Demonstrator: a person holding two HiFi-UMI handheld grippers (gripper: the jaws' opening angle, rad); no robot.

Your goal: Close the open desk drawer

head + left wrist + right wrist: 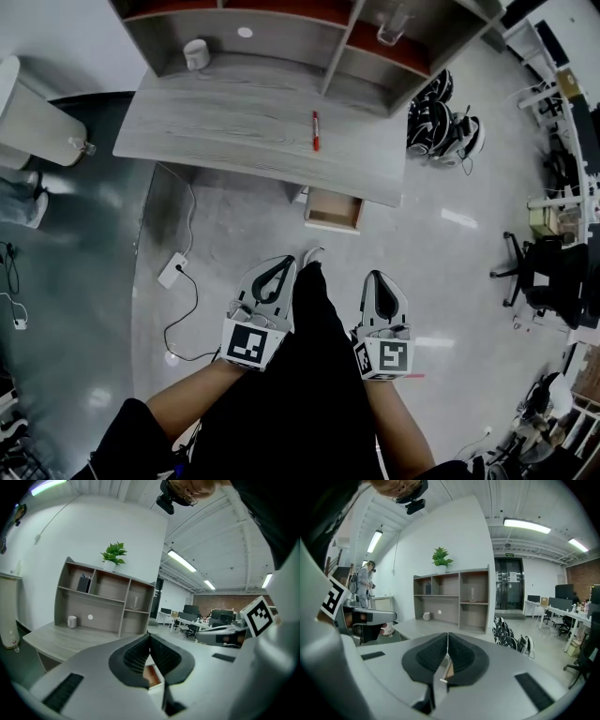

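A grey wood desk (234, 117) with a shelf unit stands ahead of me. Under its front right edge a small drawer (333, 208) is pulled out, its light wood inside showing. My left gripper (283, 265) and right gripper (376, 277) hang side by side over the floor, well short of the drawer, both shut with nothing held. In the left gripper view the shut jaws meet at the gripper (149, 637) tip and the drawer (152, 676) shows through the gap below. The right gripper (448, 637) view has the drawer (449, 669) low between the jaws.
A red pen (316, 129) and a white mug (196, 53) are on the desk. A white power strip (173, 269) with its cable lies on the floor at left. Black-and-white helmets (442, 127) sit right of the desk, office chairs (539, 272) further right.
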